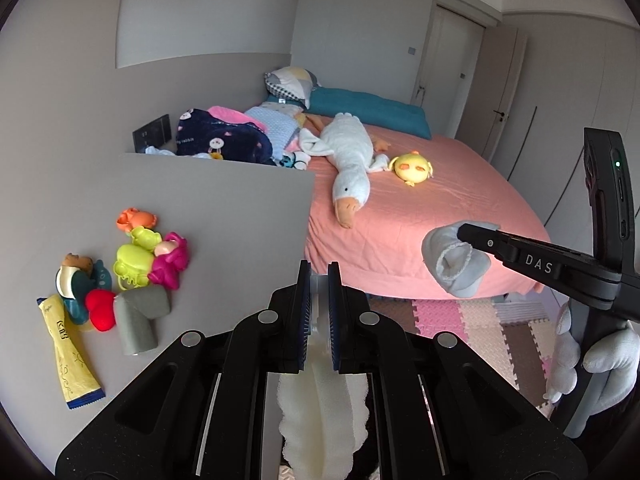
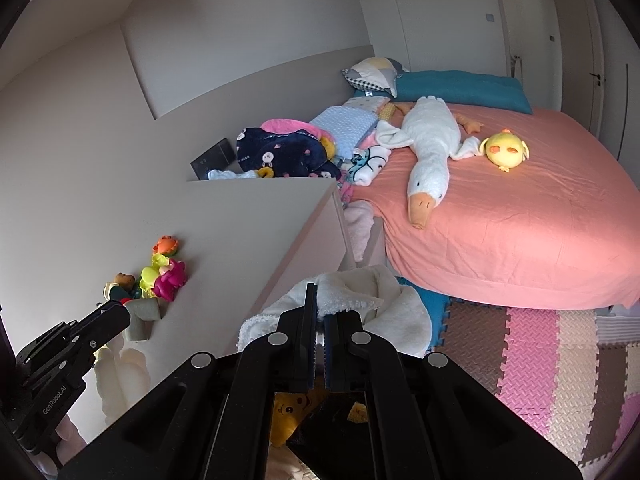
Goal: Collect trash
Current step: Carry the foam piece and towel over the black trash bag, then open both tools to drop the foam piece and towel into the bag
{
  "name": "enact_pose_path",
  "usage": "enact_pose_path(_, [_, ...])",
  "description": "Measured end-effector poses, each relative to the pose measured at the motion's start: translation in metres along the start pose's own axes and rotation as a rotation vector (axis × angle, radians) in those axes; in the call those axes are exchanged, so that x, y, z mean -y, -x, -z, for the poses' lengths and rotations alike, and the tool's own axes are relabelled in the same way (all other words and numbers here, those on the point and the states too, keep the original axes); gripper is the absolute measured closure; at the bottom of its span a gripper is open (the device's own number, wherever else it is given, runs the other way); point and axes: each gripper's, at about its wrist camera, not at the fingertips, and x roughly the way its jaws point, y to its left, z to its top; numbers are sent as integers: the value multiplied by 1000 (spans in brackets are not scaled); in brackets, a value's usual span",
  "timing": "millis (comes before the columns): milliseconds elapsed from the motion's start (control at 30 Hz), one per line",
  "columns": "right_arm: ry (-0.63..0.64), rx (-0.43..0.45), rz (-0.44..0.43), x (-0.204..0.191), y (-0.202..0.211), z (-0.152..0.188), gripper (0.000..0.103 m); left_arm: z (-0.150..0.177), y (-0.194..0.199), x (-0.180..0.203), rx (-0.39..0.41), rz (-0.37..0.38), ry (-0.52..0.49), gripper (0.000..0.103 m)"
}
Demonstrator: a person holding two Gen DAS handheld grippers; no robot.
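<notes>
Trash on the bench (image 1: 224, 208) looks like one item: the yellow sachet (image 1: 70, 352) lying flat near the front left edge, just beside a heap of small toys (image 1: 148, 256) and a grey foam corner piece (image 1: 138, 318). Neither tool is free to take it.

- Left tool (image 1: 319, 280): narrow, pinching a white fleecy cloth (image 1: 320, 412) that hangs down beneath it.
- Right tool (image 2: 320, 312): also narrow, closed on a pale towel (image 2: 360, 300) bunched over its tips; in the left view it holds this out above the edge of the pink bed (image 1: 420, 200).

Judging by this, the step in hand is carrying both cloths. To do it well, keep each grip firm, since fleece can slip from flat pads, and keep the hanging ends away from the toys so nothing gets swept off the bench.

The sachet would then suit the left tool, which is nearer. It lies thin and flat, so a grip across its free long edge, away from the red toy (image 1: 100, 312) at its top end, seems safest.
</notes>
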Motion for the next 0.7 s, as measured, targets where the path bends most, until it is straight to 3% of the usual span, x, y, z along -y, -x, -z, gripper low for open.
enact_pose_path(367, [-12,-55,58,35,9,10,100,13,-19,55,-93,71,-101,95])
enact_pose_path(433, [14,-92,70,35,4,12,100,15,-23,60,-109,78,-108,95])
enact_pose_path(500, [40,-146,111,34,-3,13,93,17,-29,64,-157,111,-122,95])
enact_pose_path(533, [41,-161,131,34,-5,13,79,19,-32,65,-185,105,-130,84])
enact_pose_path(567, [42,-162,136,35,-5,13,66,21,-35,66,-214,81,-140,47])
enact_pose_path(600, [43,-147,141,36,-3,12,58,22,-36,66,-225,52,-150,24])
enact_pose_path(633, [49,-123,158,35,1,12,44,24,-32,64,-190,25,-156,9])
enact_pose_path(700, [68,-91,174,33,5,10,36,25,-27,61,-158,7,-164,9])
